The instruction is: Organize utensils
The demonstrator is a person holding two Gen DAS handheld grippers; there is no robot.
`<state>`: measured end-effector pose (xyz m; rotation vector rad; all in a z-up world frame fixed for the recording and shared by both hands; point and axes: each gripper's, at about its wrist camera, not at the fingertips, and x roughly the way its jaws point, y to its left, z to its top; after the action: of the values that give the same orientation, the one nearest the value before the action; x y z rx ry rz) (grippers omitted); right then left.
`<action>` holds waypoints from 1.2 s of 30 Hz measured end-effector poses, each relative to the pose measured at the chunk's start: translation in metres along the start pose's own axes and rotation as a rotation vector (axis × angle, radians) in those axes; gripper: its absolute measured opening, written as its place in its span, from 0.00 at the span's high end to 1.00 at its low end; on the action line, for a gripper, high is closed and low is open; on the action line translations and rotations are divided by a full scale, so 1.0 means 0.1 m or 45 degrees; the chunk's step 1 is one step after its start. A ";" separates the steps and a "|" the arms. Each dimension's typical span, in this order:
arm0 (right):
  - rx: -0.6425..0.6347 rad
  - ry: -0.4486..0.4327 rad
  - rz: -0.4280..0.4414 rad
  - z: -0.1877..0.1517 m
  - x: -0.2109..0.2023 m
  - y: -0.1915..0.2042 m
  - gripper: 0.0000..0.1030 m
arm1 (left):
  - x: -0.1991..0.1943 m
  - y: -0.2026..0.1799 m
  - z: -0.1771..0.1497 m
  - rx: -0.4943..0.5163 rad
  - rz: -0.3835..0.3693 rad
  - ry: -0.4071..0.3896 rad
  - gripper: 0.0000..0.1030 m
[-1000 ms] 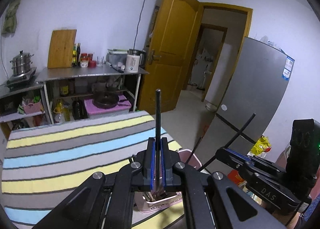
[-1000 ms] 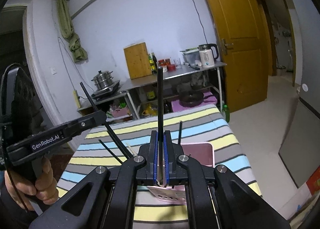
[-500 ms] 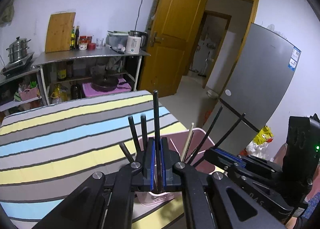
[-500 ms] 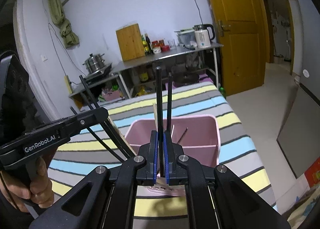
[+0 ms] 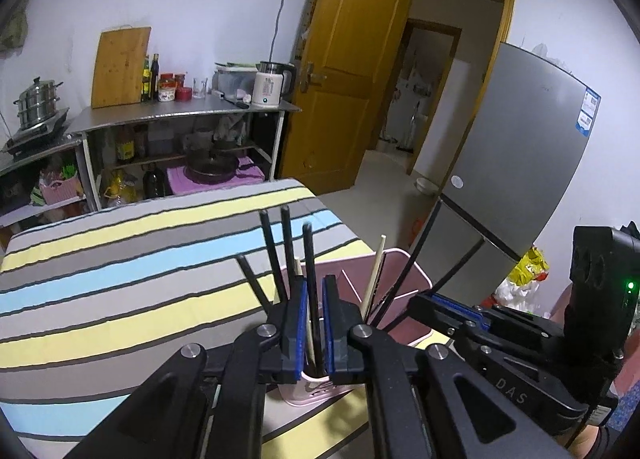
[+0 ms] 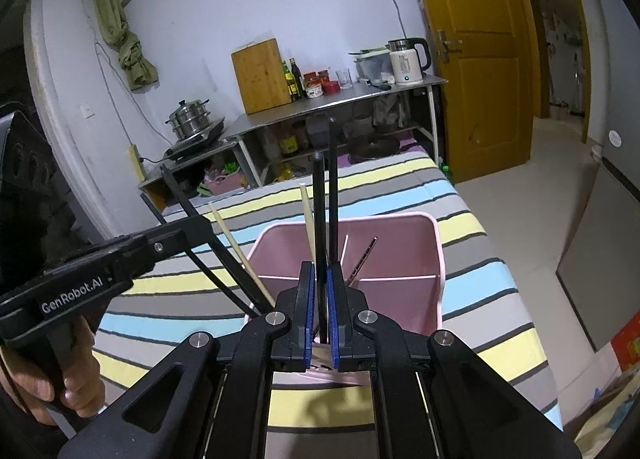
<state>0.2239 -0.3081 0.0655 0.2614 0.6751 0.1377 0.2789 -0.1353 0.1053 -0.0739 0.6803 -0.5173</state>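
A pink divided utensil holder (image 6: 400, 227) stands on the striped tablecloth (image 6: 472, 227); it also shows in the left wrist view (image 5: 416, 275). Several black and pale wooden chopsticks stand in it. My left gripper (image 5: 315, 323) has its jaws slightly apart around a black chopstick (image 5: 310, 259) that stands in the holder's near compartment. My right gripper (image 6: 320, 299) is shut on a black chopstick (image 6: 319, 211) whose lower end reaches into the holder. A pale chopstick (image 6: 307, 215) leans beside it.
A steel shelf (image 5: 180, 115) with a kettle (image 5: 267, 89), bottles and a cutting board (image 5: 120, 67) stands behind the table. A steamer pot (image 6: 190, 121) sits at the left. A wooden door (image 5: 352, 79) and a grey fridge (image 5: 520, 147) are on the right.
Both grippers have come down over the pink holder with their chopsticks. The left jaws have opened a little; its chopstick sits lower, among the others.
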 end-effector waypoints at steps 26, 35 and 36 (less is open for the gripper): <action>-0.028 -0.128 -0.022 -0.23 -0.71 0.22 0.79 | -0.82 -0.05 -0.54 -0.020 0.021 -0.110 0.90; -0.102 -0.152 -0.046 -0.49 -0.85 0.37 0.79 | -0.94 -0.16 -0.90 0.018 0.056 -0.155 0.90; -0.105 -0.153 -0.048 -0.51 -0.86 0.39 0.79 | -0.95 -0.17 -0.93 0.018 0.059 -0.159 0.90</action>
<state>0.1239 -0.2793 0.0899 0.1762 0.5531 0.1123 0.1516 -0.0955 0.0917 -0.0766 0.5554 -0.4688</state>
